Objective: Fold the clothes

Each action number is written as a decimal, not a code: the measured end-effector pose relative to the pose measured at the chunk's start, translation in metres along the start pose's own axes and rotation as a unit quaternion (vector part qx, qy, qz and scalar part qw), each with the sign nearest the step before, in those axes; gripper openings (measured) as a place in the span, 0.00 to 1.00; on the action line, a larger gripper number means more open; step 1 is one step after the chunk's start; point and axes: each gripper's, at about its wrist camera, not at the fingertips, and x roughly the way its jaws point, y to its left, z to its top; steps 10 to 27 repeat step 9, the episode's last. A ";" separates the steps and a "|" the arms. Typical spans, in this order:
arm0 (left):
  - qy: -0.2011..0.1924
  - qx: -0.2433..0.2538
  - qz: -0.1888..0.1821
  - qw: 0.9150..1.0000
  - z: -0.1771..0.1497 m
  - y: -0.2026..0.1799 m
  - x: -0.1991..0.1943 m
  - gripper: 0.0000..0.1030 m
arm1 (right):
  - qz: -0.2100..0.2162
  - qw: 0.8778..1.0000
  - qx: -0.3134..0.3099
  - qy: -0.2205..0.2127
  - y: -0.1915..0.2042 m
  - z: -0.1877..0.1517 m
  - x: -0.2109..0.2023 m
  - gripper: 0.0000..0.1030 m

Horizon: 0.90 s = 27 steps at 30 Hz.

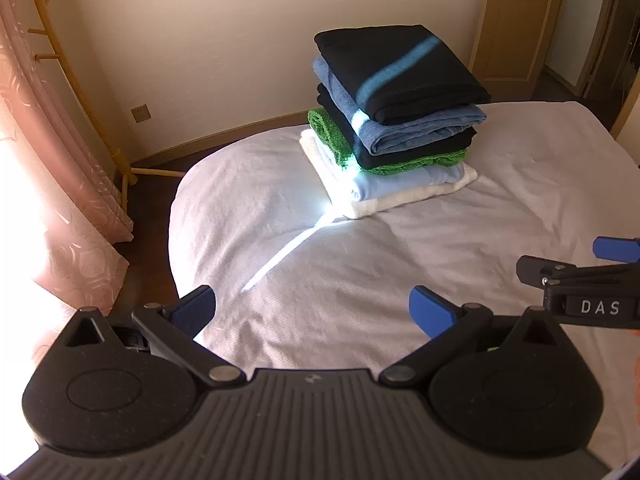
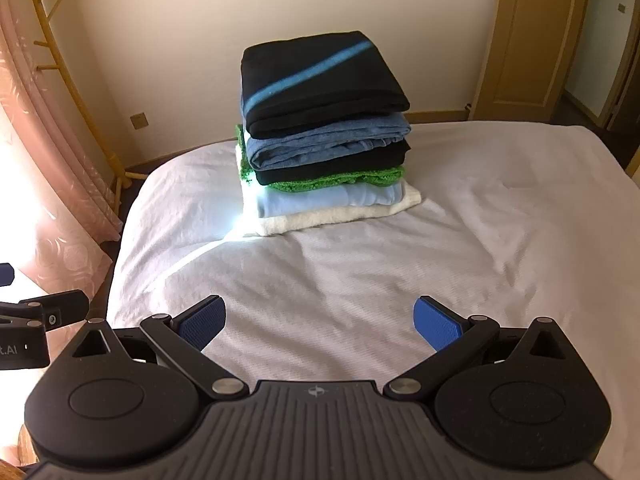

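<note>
A stack of several folded clothes (image 1: 394, 120) (image 2: 324, 136) stands near the far edge of the white bed (image 1: 320, 264) (image 2: 360, 264). A black piece with a blue stripe (image 1: 400, 66) (image 2: 320, 80) lies on top, over blue, black, green, pale blue and white layers. My left gripper (image 1: 312, 310) hovers open over bare sheet, well short of the stack, nothing between its blue pads. My right gripper (image 2: 320, 322) is open and empty too, also short of the stack. The right gripper shows at the right edge of the left wrist view (image 1: 592, 280).
A pink curtain (image 1: 60, 184) (image 2: 48, 184) and a wooden coat stand (image 1: 80, 92) (image 2: 76, 92) are at the left beside the bed. A cream wall (image 1: 224, 40) rises behind the stack. A wooden door (image 1: 516, 20) (image 2: 532, 40) is at the back right. A strip of sunlight (image 1: 288, 248) crosses the sheet.
</note>
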 end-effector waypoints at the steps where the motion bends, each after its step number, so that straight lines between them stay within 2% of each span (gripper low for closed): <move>1: -0.003 0.001 -0.001 1.000 0.000 0.000 -0.001 0.99 | -0.001 1.000 0.000 -0.001 0.001 0.000 -0.001 1.00; 8: -0.024 0.006 -0.011 1.000 0.003 0.007 -0.007 0.99 | -0.008 1.000 0.013 -0.013 0.006 -0.001 -0.017 1.00; 27: -0.025 0.004 -0.014 1.000 0.003 0.009 -0.008 0.99 | -0.008 1.000 0.014 -0.016 0.007 -0.001 -0.019 1.00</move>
